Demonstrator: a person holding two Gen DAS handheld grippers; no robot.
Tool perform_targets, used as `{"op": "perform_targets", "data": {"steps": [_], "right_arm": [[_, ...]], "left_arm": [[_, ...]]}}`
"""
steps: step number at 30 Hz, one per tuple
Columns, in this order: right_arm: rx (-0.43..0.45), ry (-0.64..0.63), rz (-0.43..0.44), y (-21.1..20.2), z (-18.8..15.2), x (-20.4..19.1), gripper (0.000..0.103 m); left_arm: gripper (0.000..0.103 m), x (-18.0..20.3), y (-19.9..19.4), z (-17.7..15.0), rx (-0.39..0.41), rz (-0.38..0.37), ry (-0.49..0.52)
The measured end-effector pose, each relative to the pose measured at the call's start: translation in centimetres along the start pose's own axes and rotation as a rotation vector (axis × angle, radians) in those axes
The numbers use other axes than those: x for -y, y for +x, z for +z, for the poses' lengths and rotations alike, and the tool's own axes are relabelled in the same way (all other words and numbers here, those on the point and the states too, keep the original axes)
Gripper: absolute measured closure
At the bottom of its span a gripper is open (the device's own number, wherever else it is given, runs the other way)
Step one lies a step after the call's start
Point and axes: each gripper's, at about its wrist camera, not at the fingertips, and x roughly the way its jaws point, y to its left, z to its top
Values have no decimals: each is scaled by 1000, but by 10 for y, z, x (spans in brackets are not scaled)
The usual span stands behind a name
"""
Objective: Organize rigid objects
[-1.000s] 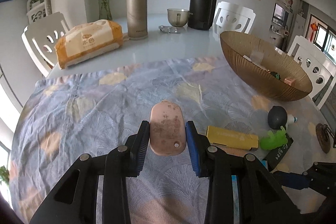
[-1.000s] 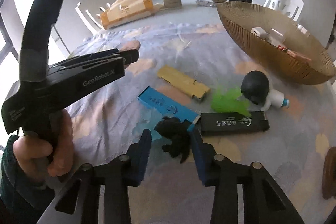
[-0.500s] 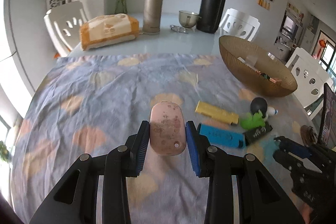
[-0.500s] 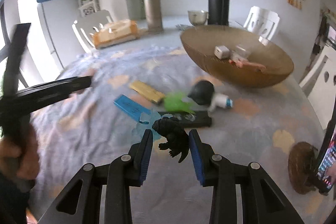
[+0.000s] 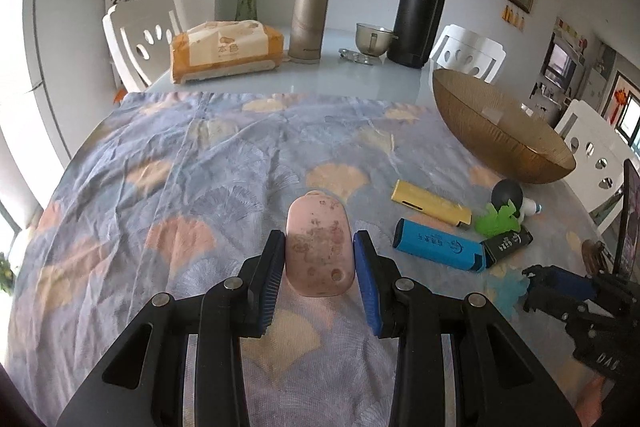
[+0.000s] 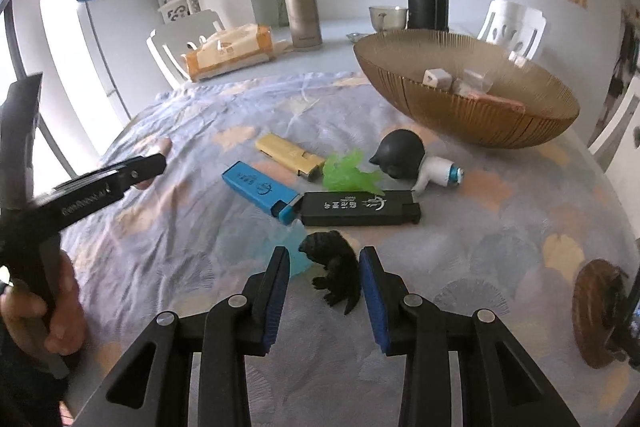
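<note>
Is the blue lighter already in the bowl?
No, the blue lighter lies on the tablecloth beside the black lighter, outside the bowl.

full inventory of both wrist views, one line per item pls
pink oval case: 1, pink, in left gripper
dark animal figurine: 1, black, between right gripper's fingers
lighters: 3, yellow, blue, black, on cloth
green toy: 1, by lighters
round-headed figure: 1, black-white
bowl: 1, amber, holds small items
tissue pack: 1, orange
flasks: 2, gold, black
left gripper: shut
right gripper: grip unclear
</note>
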Motion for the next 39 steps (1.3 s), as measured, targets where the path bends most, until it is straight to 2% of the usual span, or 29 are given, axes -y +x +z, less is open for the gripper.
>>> {"op": "perform_targets", "data": {"steps": [3, 4, 5, 7, 9, 11, 14, 16, 18, 19, 20, 21, 25, 27, 30, 33, 35, 37, 39], "right_arm": [[-30, 70, 25, -2, -2, 15, 67], [-42, 81, 29, -2, -4, 18, 61], [-64, 92, 38, -4, -7, 23, 50], [-59, 88, 33, -11, -11, 26, 38], [-55, 75, 20, -17, -13, 25, 33], [-71, 68, 18, -17, -13, 22, 24], [-83, 57, 29, -9, -10, 12, 23], [-112, 59, -15, 4, -6, 7, 23], [-111, 72, -62, 13, -3, 6, 33], [-104, 73, -60, 13, -1, 6, 46], [-89, 89, -20, 12, 1, 7, 56], [-79, 96, -8, 11, 1, 8, 60], [-61, 77, -49, 9, 1, 5, 82], [-26, 58, -41, 2, 0, 1, 83], [87, 34, 14, -22, -5, 0, 83], [136, 43, 38, -32, -7, 4, 83], [118, 68, 62, -29, -5, 9, 83], [107, 90, 83, -25, -3, 13, 83], [105, 110, 105, -25, -3, 17, 83]], "left_arm": [[71, 1, 0, 0, 0, 0, 10], [71, 1, 0, 0, 0, -4, 11], [71, 1, -1, 0, 1, -8, 10], [71, 0, 0, 0, 0, -14, 8], [71, 0, 0, 0, -4, -19, 10], [71, 0, 0, 0, -2, -19, 13], [71, 1, -1, 0, 0, -21, 18], [71, 2, -1, -1, 3, -23, 22], [71, 3, -1, 0, 6, -24, 26], [71, 3, -1, 0, 5, -24, 26], [71, 3, -1, 0, 4, -25, 26], [71, 3, -1, 0, 4, -25, 27], [71, 6, 0, -1, -3, -24, 37], [71, 6, 0, -1, -8, -20, 41], [71, 6, -1, -2, -9, -19, 41], [52, 5, 6, -6, -86, -31, 34], [50, 5, 8, -8, -113, -18, 30], [33, 5, 11, -8, -132, -24, 29], [30, 6, 14, -7, -141, -33, 34]]}}
